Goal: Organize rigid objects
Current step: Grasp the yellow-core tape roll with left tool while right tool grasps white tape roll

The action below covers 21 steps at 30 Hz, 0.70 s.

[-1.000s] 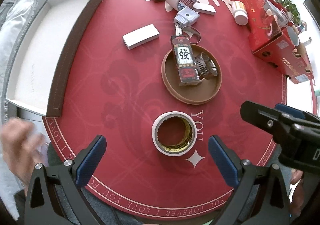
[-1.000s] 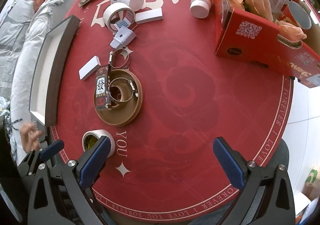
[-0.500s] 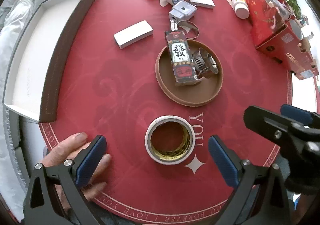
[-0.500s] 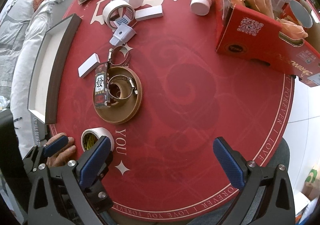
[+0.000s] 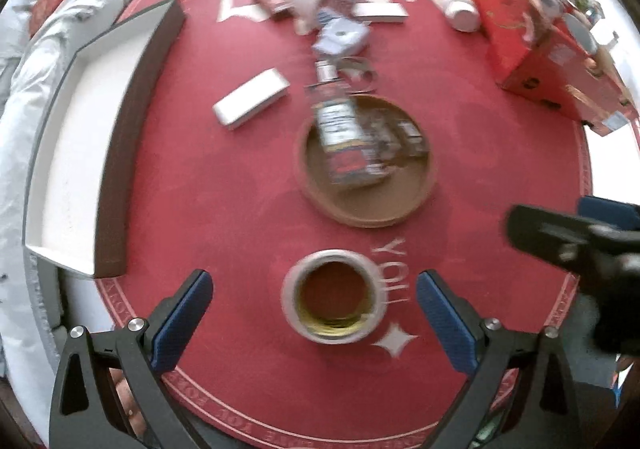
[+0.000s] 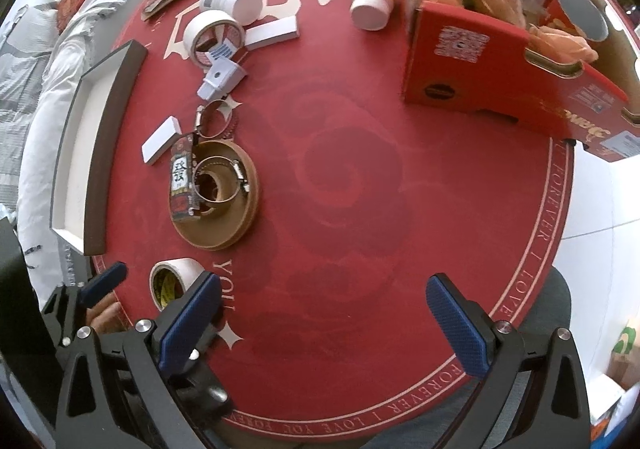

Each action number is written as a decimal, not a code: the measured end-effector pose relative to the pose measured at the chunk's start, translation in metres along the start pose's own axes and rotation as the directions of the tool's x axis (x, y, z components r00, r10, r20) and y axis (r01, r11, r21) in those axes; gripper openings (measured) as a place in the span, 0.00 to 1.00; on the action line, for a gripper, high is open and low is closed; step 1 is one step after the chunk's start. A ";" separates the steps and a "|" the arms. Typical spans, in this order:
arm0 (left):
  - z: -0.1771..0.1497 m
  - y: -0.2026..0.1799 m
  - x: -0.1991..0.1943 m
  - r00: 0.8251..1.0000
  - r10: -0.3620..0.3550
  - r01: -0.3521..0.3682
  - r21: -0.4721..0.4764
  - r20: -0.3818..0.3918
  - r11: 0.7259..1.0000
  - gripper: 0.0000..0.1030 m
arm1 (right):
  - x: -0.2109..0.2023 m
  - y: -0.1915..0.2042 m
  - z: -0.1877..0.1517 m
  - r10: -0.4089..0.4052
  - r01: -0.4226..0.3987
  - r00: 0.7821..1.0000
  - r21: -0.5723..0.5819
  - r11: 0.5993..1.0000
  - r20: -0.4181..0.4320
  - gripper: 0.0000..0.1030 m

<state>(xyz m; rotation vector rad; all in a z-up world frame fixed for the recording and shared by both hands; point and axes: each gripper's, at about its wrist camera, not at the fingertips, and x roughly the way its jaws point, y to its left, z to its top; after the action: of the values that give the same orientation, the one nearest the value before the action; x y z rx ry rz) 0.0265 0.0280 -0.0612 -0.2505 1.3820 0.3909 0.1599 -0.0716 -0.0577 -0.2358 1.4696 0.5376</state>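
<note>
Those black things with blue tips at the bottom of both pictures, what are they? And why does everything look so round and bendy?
They are grabbers, held by a person, one in each hand. Each carries a wide-eyed camera that bends the view. One picture looks along the left gripper, the other along the right gripper. Both are open and hold nothing. Below is a round red table. The left grabber's blue pads sit on either side of a roll of tape, not touching it. Farther off are a brown round tray holding a small box and a metal ring, and a white tray.
</note>
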 end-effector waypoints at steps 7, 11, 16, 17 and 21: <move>0.000 0.023 0.012 0.999 -0.037 0.035 -0.057 -0.024 0.998 0.99 | 0.005 0.002 0.001 0.010 -0.010 1.000 0.002 1.000 -0.015 1.00; 0.002 0.009 0.018 0.999 -0.013 0.013 -0.019 -0.030 1.000 0.99 | 0.006 0.007 0.002 0.010 -0.010 1.000 -0.016 1.000 -0.023 1.00; -0.003 0.022 0.033 0.999 0.013 -0.015 -0.053 -0.050 0.998 1.00 | 0.008 0.010 0.005 0.004 -0.005 1.000 -0.023 1.000 -0.027 1.00; -0.002 0.031 0.034 0.999 0.004 -0.008 -0.068 -0.047 0.998 1.00 | 0.009 0.012 0.007 0.003 -0.003 1.000 -0.024 1.000 -0.026 1.00; 0.000 0.045 0.035 0.999 0.011 -0.014 -0.082 -0.039 0.997 1.00 | 0.013 0.021 0.012 -0.009 0.007 1.000 -0.045 0.999 -0.026 1.00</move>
<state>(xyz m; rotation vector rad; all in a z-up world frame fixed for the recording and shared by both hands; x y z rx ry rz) 0.0129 0.0733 -0.0934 -0.3183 1.4078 0.4561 0.1605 -0.0458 -0.0652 -0.2850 1.4827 0.5632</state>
